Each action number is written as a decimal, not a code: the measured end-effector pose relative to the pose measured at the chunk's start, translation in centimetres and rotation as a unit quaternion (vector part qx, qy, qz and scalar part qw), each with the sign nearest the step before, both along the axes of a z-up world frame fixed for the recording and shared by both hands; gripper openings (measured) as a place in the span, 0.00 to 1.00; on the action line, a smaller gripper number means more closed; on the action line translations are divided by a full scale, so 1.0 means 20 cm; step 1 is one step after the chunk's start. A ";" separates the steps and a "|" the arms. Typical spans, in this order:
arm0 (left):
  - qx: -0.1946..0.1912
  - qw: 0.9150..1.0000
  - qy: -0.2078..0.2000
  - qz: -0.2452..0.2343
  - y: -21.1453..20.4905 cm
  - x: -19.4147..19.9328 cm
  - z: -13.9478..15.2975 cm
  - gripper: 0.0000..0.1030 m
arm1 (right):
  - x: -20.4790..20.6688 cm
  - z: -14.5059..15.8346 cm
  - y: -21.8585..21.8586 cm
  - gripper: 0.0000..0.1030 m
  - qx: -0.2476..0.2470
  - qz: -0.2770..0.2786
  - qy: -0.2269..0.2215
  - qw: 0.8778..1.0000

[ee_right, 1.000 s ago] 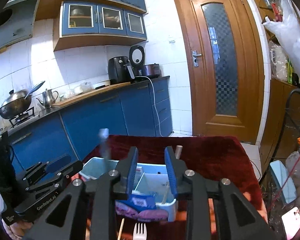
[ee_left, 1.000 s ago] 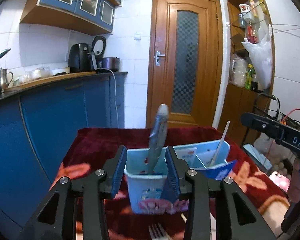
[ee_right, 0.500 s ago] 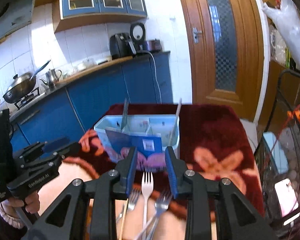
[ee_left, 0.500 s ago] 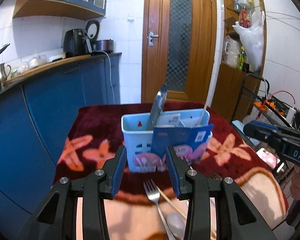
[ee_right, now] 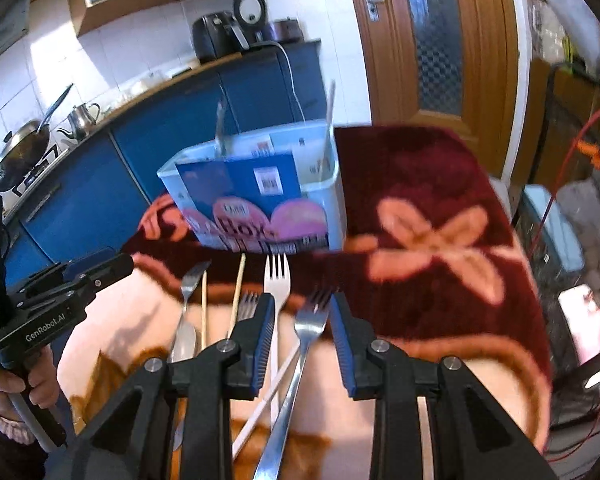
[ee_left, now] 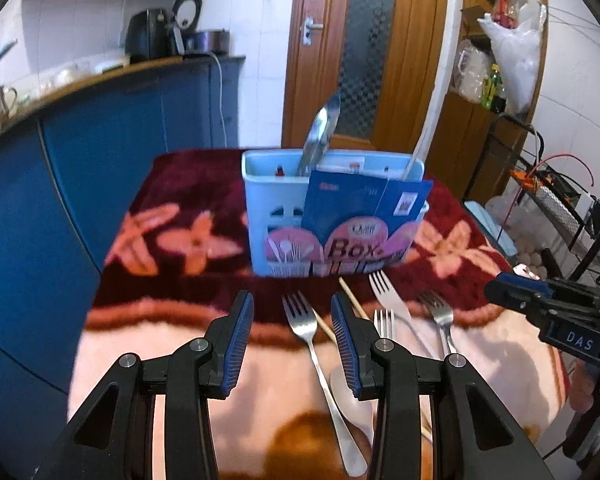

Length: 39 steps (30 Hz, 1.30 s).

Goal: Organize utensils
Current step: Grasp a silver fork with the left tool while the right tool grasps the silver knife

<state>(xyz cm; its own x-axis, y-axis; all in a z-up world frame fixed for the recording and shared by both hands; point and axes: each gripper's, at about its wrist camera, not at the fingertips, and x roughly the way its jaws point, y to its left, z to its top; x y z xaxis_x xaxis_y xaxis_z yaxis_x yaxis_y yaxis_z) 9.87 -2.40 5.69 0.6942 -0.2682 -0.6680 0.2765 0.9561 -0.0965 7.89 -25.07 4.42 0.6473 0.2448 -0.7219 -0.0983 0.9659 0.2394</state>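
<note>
A light blue utensil box (ee_left: 284, 216) (ee_right: 332, 200) stands upright on the flowered cloth (ee_left: 172, 236), with a metal spoon (ee_left: 320, 136) and a chopstick (ee_left: 418, 152) standing in it. In front of it lie several forks, loose chopsticks (ee_right: 238, 284) and a spoon (ee_left: 352, 400). My left gripper (ee_left: 292, 308) hovers open over one metal fork (ee_left: 304, 328). In its own view my right gripper (ee_right: 302, 308) is open above another metal fork (ee_right: 310, 324), beside a white fork (ee_right: 277, 276). Neither gripper holds anything. Each gripper shows in the other's view: left (ee_right: 100, 268), right (ee_left: 496, 290).
Blue kitchen cabinets (ee_left: 100, 128) run along the left of the table, close to its edge. A wooden door (ee_left: 364, 40) is behind. A wire rack (ee_left: 560, 208) and a phone (ee_right: 584, 320) sit off the table's right side. A hand (ee_right: 36, 376) grips the left tool's handle.
Both grippers have drawn back from the box, sunk and tipped downward. The forks, chopsticks and spoon on the cloth have come into view beneath them. The jaws' gaps look unchanged.
</note>
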 end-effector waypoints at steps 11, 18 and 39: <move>-0.008 0.995 0.096 0.015 0.04 0.16 -0.24 0.40 | 0.08 -0.16 -0.05 0.30 0.031 0.000 0.066 0.997; -0.065 0.988 0.139 -0.008 0.04 0.24 -0.31 0.40 | 0.14 -0.19 -0.05 0.25 0.051 0.015 0.083 0.995; -0.073 0.990 0.118 0.017 0.05 0.29 -0.32 0.20 | 0.17 -0.18 -0.03 0.03 0.076 0.047 0.076 0.993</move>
